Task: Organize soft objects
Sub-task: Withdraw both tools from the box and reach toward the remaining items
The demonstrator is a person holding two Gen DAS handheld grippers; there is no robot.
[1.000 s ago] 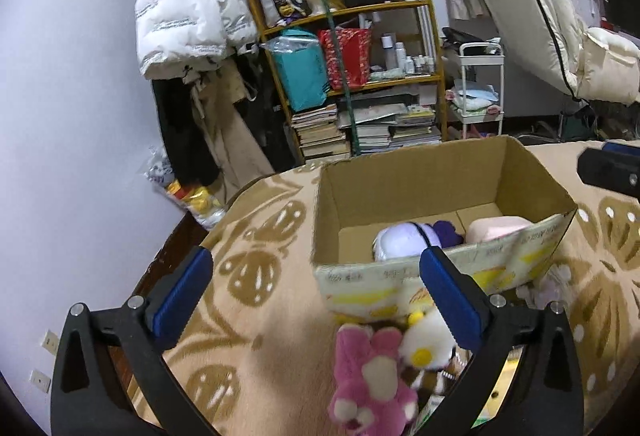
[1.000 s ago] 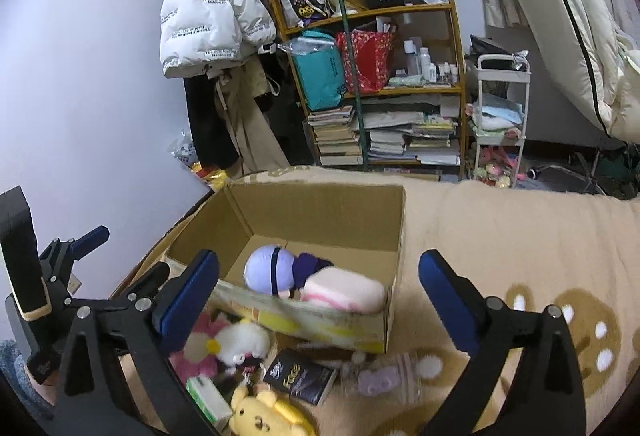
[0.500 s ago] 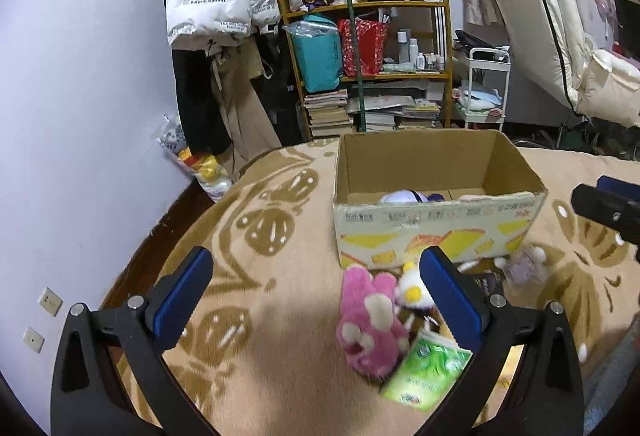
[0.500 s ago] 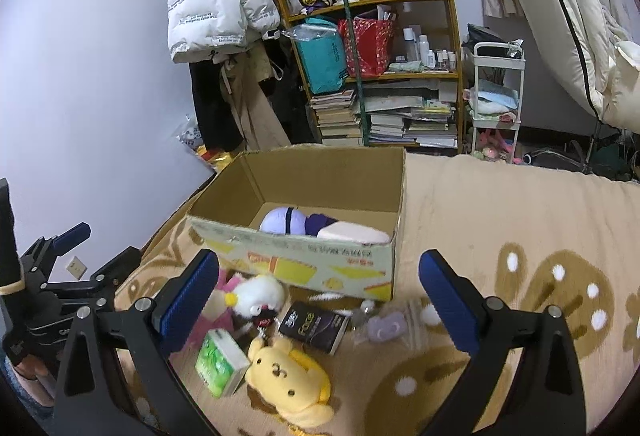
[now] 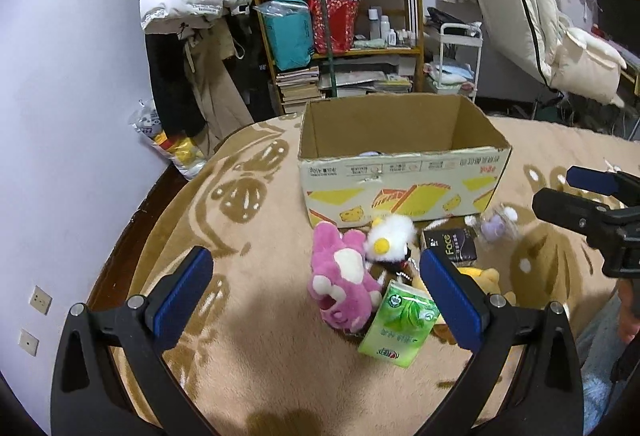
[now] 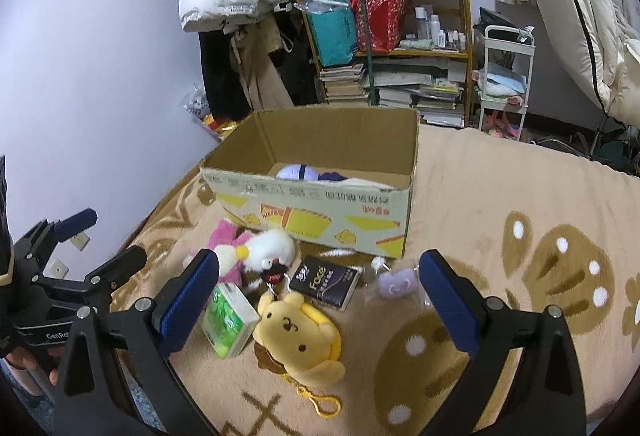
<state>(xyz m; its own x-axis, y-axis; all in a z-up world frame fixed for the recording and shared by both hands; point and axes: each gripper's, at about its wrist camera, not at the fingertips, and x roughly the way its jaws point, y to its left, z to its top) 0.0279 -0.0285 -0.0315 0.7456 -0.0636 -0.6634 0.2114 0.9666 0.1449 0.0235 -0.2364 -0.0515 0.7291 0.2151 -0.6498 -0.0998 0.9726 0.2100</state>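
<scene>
**Inspector:** Report what has changed, left to right.

**Operator:** Both of my tools have pulled back from the cardboard box [image 5: 404, 176] over the last second. A second ago I looked down into it from close; now I see its printed front wall and the whole pile in front of it. My left hand-held gripper [image 5: 316, 300] is spread wide and holds nothing. My right hand-held gripper [image 6: 320, 300] is likewise wide and empty.

**Inspector:** Where do the soft objects lie?

**Operator:** On the patterned blanket [image 6: 500, 196], just before the box. From the left: the pink plush [image 5: 344, 280], the white plush [image 6: 270, 248] touching it, the green tissue pack [image 6: 228, 320], the yellow plush [image 6: 300, 336] with its clip, the black Face pack [image 6: 326, 284], and a small purple toy [image 6: 396, 284] in a clear bag. A lavender plush [image 6: 298, 172] and something pale already sit inside the box.

**Inspector:** Meaning for the task?

**Operator:** I judge a drop is finished and the next pick is open. The pink plush lies nearest my left tool, the yellow one nearest my right.
</scene>
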